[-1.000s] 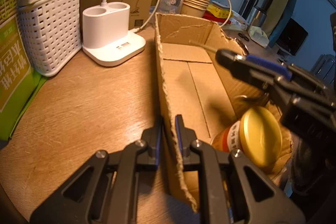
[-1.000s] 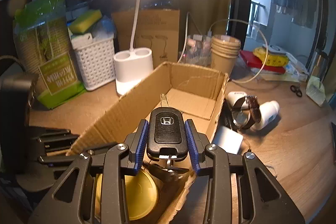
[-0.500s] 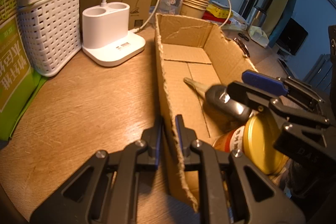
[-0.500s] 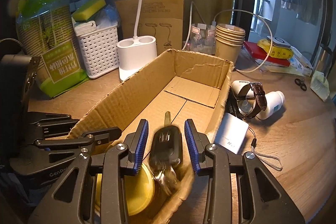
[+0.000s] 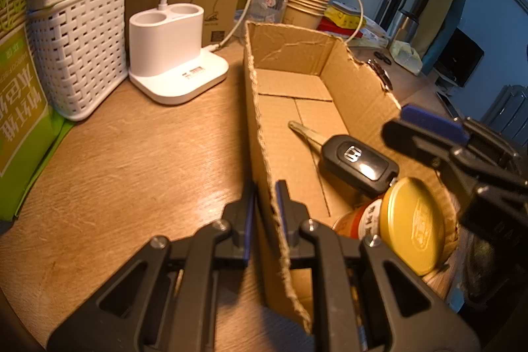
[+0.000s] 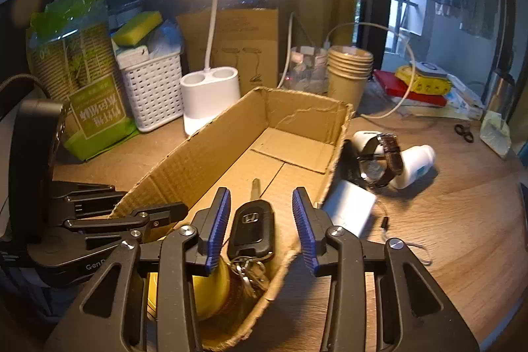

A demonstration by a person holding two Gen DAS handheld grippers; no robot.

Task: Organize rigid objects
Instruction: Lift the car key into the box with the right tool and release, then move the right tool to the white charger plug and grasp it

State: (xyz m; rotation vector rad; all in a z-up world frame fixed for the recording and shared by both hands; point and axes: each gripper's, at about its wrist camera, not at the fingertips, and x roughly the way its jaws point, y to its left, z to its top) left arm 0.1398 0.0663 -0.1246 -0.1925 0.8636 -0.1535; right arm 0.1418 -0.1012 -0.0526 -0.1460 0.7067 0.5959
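Note:
An open cardboard box stands on the wooden table. A black car key lies on the box floor, blade pointing to the far end, its key ring beside a jar with a yellow lid lying at the near end. My left gripper is shut on the box's left wall. My right gripper is open and empty, hovering above the key; it also shows in the left wrist view.
To the right of the box lie a wristwatch, a white bottle and a white power bank. Behind are a white lamp base, a white woven basket, paper cups and a green pack.
My right gripper has opened and let the car key go; the key dropped onto the box floor beside the jar. The right gripper then lifted and drew back. The left gripper has not moved.

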